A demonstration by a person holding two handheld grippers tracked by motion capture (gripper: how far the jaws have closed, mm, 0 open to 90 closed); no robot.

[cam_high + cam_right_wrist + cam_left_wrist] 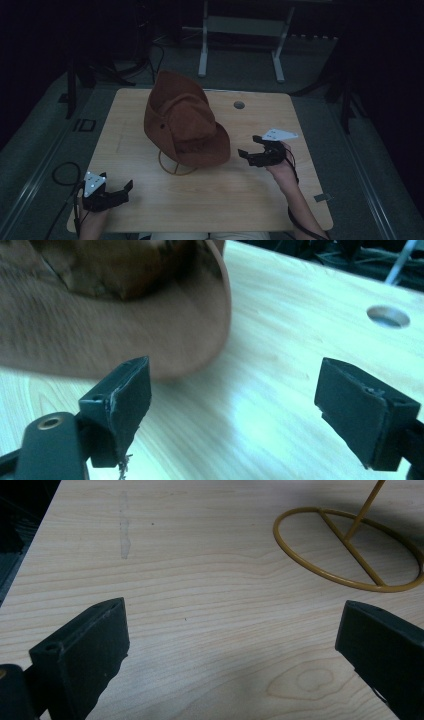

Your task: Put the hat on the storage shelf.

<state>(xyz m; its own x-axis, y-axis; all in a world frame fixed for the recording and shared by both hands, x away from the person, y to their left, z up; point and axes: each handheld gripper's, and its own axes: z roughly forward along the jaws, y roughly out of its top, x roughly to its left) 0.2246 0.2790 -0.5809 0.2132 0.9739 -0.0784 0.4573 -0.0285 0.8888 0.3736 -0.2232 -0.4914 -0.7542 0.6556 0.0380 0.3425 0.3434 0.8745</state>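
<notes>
At desk [250,200] centre we see brown suede wide-brimmed hat [185,125] perched tilted on yellow wire stand [350,555]. Our right gripper [250,150], fingers [125,395] wide and empty, sits just beside brim, nearer. Left gripper [122,190], fingers wide, empty, well apart at near-left corner.

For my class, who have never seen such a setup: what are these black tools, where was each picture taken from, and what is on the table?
A person sits at a wooden table and holds a hand-operated gripper in each hand: the left gripper and the right gripper. One camera looks down from above; the other two ride on the grippers and look along their black fingers. A brown hat sits on a yellow wire stand. Both grippers are open and hold nothing.
</notes>
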